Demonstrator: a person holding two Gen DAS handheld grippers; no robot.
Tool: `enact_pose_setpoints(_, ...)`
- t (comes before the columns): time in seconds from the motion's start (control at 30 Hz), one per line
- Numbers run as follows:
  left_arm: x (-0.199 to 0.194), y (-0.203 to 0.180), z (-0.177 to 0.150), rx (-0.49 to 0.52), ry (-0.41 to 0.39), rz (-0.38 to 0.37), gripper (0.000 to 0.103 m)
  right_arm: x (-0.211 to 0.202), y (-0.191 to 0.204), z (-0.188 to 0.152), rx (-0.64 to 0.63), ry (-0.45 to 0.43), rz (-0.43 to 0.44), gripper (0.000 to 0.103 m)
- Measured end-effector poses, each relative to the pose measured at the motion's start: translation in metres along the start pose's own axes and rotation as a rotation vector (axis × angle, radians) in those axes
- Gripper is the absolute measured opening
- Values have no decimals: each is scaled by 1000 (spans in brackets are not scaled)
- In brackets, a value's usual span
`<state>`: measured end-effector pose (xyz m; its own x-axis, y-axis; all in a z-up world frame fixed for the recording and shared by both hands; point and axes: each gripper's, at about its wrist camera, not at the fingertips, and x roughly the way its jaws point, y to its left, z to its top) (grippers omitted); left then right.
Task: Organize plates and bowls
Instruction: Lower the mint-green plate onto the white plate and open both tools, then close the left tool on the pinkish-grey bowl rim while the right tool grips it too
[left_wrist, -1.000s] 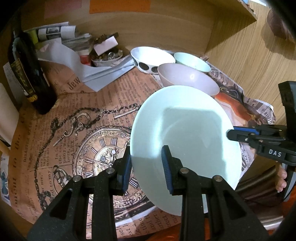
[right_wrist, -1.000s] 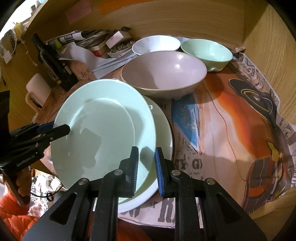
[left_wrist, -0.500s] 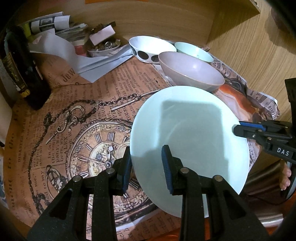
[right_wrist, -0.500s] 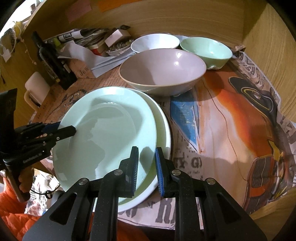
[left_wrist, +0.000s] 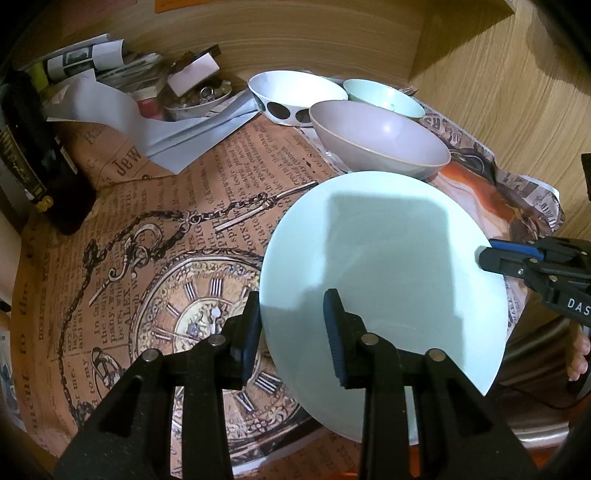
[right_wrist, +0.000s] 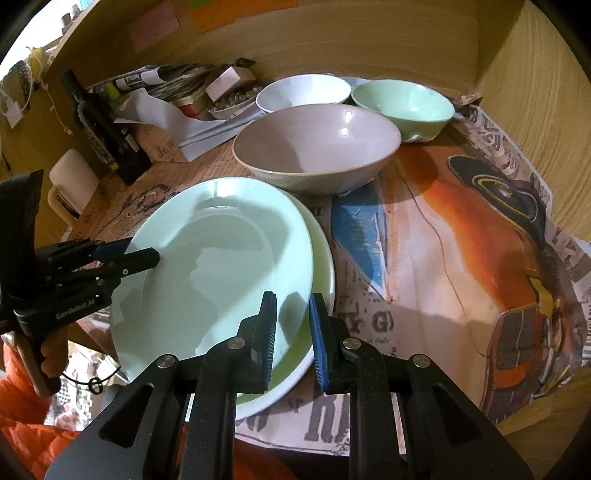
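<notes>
The pale green plate (left_wrist: 384, 280) filled the lower right of the left wrist view, tilted and lifted at its near edge. The left gripper (left_wrist: 291, 328) had closed partway on that rim, one pad under the plate and one on its upper face, so it carried the plate. In the right wrist view the same plate (right_wrist: 207, 273) sat at lower left, lying over a second, cream plate (right_wrist: 321, 280) whose edge showed along its right side; it looked as if it was being laid there to make a stack.

The right gripper (right_wrist: 293, 332) was at the bottom centre of its own view, fingers nearly together around the rims of the two plates. Whether its pads pressed on a rim could not be told; it probably steadied the stack.

The bowls stood at the top of both views, close together: a large grey bowl (right_wrist: 317, 151) nearest the plates, a white bowl (right_wrist: 303, 92) and a green bowl (right_wrist: 402, 101) behind it, against the wooden back wall (right_wrist: 332, 44). All rested on printed newspaper (left_wrist: 147, 236) covering the table.
</notes>
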<state>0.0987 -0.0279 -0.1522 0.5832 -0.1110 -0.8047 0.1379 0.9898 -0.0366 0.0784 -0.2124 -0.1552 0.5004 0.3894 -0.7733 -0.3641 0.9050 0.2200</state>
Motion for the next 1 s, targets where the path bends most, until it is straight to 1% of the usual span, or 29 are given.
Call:
enact_pose_setpoints(0.13,0,-2,1,11,-5,6,33,-7,7,3,-43,-42,-9,17)
enact_pose_setpoints(0.2,0,-1,2,8,-2,1,33,-8,10,4,-66,-56,-38,17)
enact_pose_setpoints(0.23,0,0,2,5,-2,-4,33,-8,10,5,-69,-61,-39,18)
enact_pose_setpoints(0.33,-4,4,5,-13,-15,-8,41,-9,7,7,-56,-73,-32,23)
enact_pose_setpoints(0.5,-21,6,13,-19,-76,15,52,-15,2,14,-46,-124,-54,30)
enact_pose_setpoints(0.57,-28,6,19,-18,-104,25,58,-19,0,20,-42,-157,-64,39)
enact_pose_setpoints(0.6,-32,6,22,-17,-119,28,59,-20,-1,22,-40,-171,-67,42)
enact_pose_setpoints(0.67,-38,6,28,-16,-144,29,66,-25,-5,28,-31,-208,-70,50)
enact_pose_setpoints(0.73,-43,6,37,-22,-170,31,70,-28,-7,36,-26,-244,-78,53)
enact_pose_setpoints(0.8,-47,6,46,-26,-194,37,74,-30,-10,42,-25,-268,-95,62)
enact_pose_setpoints(0.83,-48,5,51,-29,-207,43,78,-31,-12,46,-21,-283,-100,69)
enact_pose_setpoints(0.87,-48,5,57,-32,-218,47,83,-31,-15,50,-13,-305,-105,73)
enact_pose_setpoints(0.93,-47,4,67,-39,-238,54,85,-31,-19,56,-8,-324,-112,75)
enact_pose_setpoints(1.0,-44,2,76,-45,-242,53,87,-29,-22,65,-11,-342,-123,75)
